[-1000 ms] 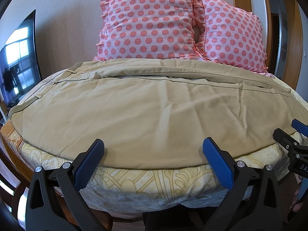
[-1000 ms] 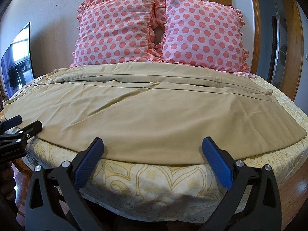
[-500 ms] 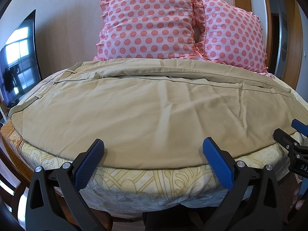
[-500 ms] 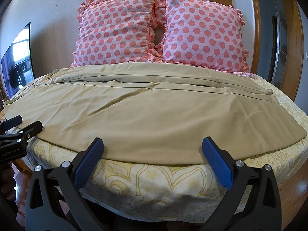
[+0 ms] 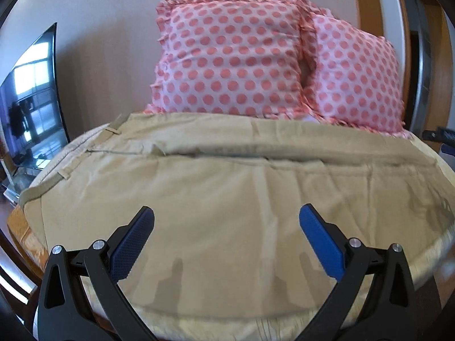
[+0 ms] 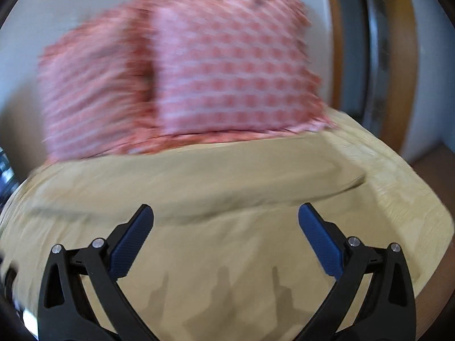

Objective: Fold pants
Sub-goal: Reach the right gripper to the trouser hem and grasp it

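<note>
Tan pants (image 5: 227, 187) lie spread flat across the bed, waistband with belt loops at the left, legs running right. My left gripper (image 5: 226, 218) is open and empty, hovering just above the near pant leg. My right gripper (image 6: 226, 217) is open and empty above the right part of the pants (image 6: 227, 199), near the leg ends; this view is blurred by motion. The right gripper's tip shows at the far right edge of the left wrist view (image 5: 439, 135).
Two pink polka-dot pillows (image 5: 236, 56) stand against the wall behind the pants. The yellow patterned bedspread (image 5: 216, 325) shows along the bed's near edge. A dark TV screen (image 5: 31, 99) stands at the left. A wooden door frame (image 6: 406, 56) is at the right.
Both grippers have moved forward from the bed's near edge to over the pants. The right gripper has also swung right and farther in, still moving.
</note>
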`<state>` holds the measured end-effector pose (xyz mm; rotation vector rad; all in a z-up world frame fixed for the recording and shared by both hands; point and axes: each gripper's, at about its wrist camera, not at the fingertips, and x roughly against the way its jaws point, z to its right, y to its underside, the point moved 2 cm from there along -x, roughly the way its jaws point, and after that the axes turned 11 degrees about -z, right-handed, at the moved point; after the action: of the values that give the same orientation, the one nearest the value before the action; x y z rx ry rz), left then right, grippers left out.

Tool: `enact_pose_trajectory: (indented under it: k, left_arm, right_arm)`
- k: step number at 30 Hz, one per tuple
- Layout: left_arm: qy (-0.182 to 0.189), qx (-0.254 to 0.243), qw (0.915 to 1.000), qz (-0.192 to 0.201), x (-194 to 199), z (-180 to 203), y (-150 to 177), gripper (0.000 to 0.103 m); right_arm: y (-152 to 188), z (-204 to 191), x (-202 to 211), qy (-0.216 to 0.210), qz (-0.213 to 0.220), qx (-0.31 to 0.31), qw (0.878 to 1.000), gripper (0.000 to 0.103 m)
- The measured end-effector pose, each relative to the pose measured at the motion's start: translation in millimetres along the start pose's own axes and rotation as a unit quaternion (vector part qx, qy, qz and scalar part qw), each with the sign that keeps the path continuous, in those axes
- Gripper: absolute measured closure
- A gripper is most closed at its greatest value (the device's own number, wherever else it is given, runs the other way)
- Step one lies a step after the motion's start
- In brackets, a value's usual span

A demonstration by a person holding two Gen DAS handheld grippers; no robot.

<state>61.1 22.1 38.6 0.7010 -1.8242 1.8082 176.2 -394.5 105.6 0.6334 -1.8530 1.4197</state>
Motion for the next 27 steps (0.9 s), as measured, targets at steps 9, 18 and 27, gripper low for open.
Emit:
enact_pose_trajectory:
  k: [9, 18, 27]
  left_arm:
    - [0.016, -0.001, 0.9998, -0.009, -20.8, 3.8, -10.2, 0.001]
    - [0.038, 0.0, 0.9991, -0.019, -31.8, 0.8, -13.1, 0.001]
    - [0.051, 0.019, 0.9983, -0.019, -21.9, -7.4, -7.5, 0.001]
  right_arm:
    - [-130.7, 78.3, -150.1, 0.104, -0.09, -0.175, 0.975, 0.03]
    - [-146.7, 85.3, -199.5, 0.2, -0.092, -0.175, 0.96, 0.049]
    - [-109.0, 131.0, -133.8, 0.039, -0.016, -0.239, 0.97, 0.096]
